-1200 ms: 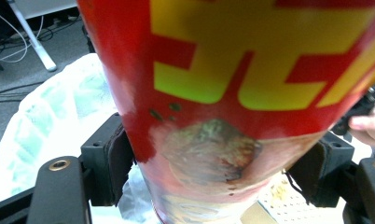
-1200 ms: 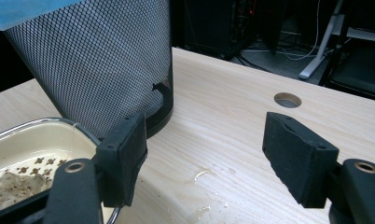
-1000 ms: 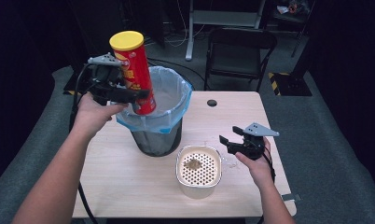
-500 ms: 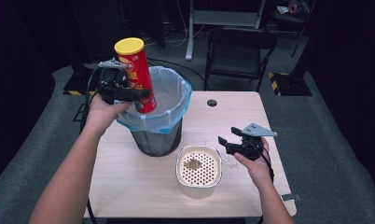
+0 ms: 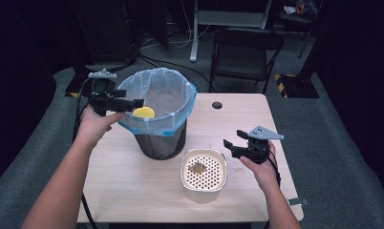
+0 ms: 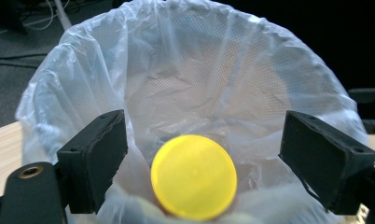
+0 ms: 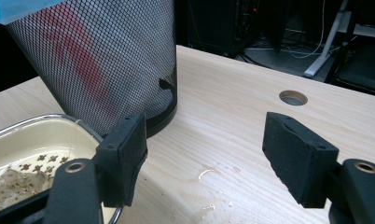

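Note:
A red chip can with a yellow lid (image 5: 144, 113) stands inside the black mesh bin (image 5: 156, 143), which is lined with a pale blue bag (image 5: 180, 90). My left gripper (image 5: 135, 102) hovers at the bin's left rim. Its jaws have just been opening and now stand wide. In the left gripper view the yellow lid (image 6: 194, 176) sits below and between the pads (image 6: 94, 158) without touching them. My right gripper (image 5: 233, 142) is open over the table right of the cream perforated tray (image 5: 184, 167). Through the mesh (image 7: 143, 56) the can's red side (image 7: 78, 60) shows.
The tray (image 7: 36, 122) holds a small heap of brown crumbs (image 5: 197, 167). A round cable hole (image 5: 217, 105) lies in the tabletop behind my right gripper. A black folding chair (image 5: 245, 52) stands beyond the table's far edge.
The left gripper has sunk toward the bin's rim and opened. The chip can has left its jaws and dropped into the bin. The right hand has kept still.

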`<state>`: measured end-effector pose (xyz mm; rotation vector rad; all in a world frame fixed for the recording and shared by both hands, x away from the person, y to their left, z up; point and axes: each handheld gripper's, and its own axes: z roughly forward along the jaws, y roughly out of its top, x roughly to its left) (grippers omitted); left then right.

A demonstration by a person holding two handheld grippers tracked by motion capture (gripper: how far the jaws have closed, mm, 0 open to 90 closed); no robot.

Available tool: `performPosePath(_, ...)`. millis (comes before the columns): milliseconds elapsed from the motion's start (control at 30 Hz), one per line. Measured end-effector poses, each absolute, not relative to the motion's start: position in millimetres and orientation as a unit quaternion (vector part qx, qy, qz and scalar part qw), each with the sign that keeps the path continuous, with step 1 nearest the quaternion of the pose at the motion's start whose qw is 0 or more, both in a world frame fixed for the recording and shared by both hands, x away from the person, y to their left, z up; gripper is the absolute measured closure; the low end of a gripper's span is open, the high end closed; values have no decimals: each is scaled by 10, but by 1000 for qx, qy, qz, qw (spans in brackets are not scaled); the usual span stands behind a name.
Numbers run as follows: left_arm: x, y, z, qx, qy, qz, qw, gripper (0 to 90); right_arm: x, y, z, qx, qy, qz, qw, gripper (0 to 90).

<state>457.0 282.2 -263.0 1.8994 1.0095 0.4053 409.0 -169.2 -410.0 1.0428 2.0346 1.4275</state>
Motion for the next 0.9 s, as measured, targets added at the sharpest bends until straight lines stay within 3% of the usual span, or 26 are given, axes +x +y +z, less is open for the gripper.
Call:
performPosePath(567, 3933, 3056, -2792, 787, 367, 146, 474, 213, 4080, -1704, -4092, 379, 735, 517, 223, 301)
performPosePath(900, 3765, 3333, -3275, 780, 385, 147, 470, 211, 4080, -1713, -4099, 382, 735, 514, 224, 301)
